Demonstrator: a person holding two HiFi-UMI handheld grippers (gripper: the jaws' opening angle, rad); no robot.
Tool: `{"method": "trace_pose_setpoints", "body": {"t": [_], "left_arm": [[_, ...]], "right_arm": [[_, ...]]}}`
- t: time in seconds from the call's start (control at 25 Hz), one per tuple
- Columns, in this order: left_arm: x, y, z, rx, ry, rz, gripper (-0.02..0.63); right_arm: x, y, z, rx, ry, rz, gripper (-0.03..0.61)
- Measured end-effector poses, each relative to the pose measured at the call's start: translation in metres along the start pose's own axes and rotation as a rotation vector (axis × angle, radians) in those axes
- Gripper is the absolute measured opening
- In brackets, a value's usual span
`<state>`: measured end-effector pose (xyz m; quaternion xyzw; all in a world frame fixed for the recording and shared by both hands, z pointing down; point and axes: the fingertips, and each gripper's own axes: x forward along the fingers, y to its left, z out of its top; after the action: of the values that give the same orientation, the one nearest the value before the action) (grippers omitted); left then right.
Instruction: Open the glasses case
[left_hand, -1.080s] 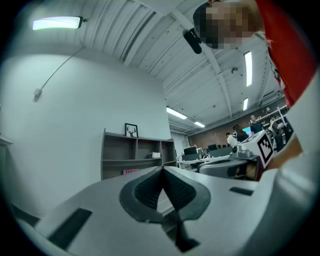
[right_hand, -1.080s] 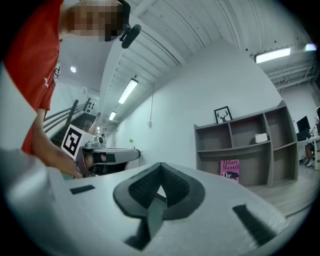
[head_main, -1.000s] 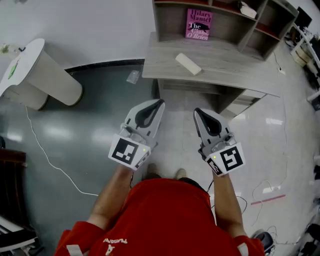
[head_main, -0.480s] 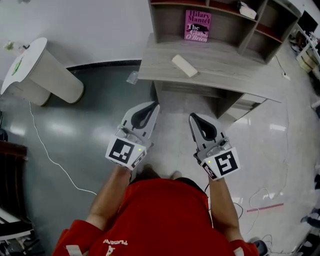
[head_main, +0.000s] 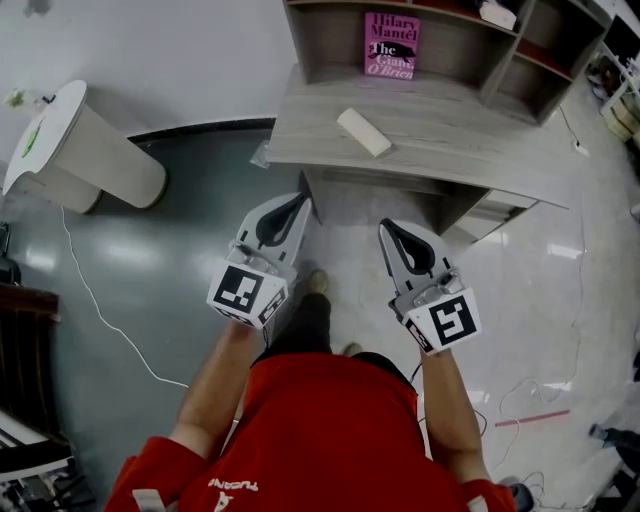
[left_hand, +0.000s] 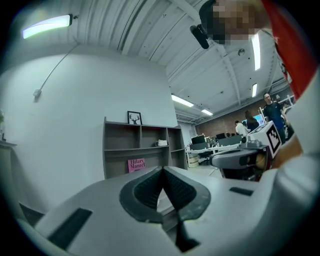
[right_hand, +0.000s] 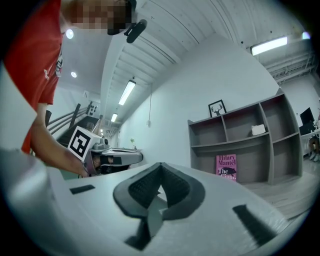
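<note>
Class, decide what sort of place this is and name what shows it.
Probably an open-plan office or lab: a desk with shelves, a pink book, and workstations with people beyond.

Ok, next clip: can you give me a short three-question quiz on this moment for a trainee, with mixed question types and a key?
1. True or false: the left claw is shut on the glasses case.
2. Fill in: the book standing in the shelf unit has a ____ cover.
3. The glasses case lies: A) on the desk, in front of the shelf unit; B) in the shelf unit beside the book; C) in the right claw.

Key: 1 false, as both claws are shut and empty, short of the desk. 2 pink. 3 A.
</note>
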<state>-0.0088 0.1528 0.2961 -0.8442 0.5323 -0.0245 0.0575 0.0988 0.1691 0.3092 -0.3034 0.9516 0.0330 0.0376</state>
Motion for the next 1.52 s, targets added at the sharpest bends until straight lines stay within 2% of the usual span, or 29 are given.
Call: {"method": "trace_pose_setpoints", "body": {"t": [0.24, 0.76, 1.12, 1.32, 1.4, 1.52], "left_arm": [[0.045, 0.037, -0.029, -0.009, -0.002, -0.040, 0.009], [0.159, 0.145, -0.100, -0.039, 0.079, -0.174, 0.009], [0.222, 0.175, -0.166, -0.038, 0.242, -0.337, 0.009], [0.244, 0.184, -0.196, -0.032, 0.335, -0.367, 0.011], [0.251, 0.184, -0.207, -0.025, 0.369, -0.377, 0.011], [0.259, 0.182, -0.221, -0.010, 0.413, -0.386, 0.012]], "right_arm": [[0.037, -0.030, -0.020, -0.028, 0.040, -0.038, 0.005], [0.157, -0.111, -0.069, -0.043, 0.182, -0.168, 0.005], [0.211, -0.157, -0.111, -0.020, 0.271, -0.270, 0.005], [0.218, -0.170, -0.135, -0.026, 0.344, -0.291, 0.007], [0.217, -0.175, -0.146, -0.017, 0.377, -0.287, 0.046], [0.214, -0.184, -0.161, -0.004, 0.410, -0.282, 0.070]]}}
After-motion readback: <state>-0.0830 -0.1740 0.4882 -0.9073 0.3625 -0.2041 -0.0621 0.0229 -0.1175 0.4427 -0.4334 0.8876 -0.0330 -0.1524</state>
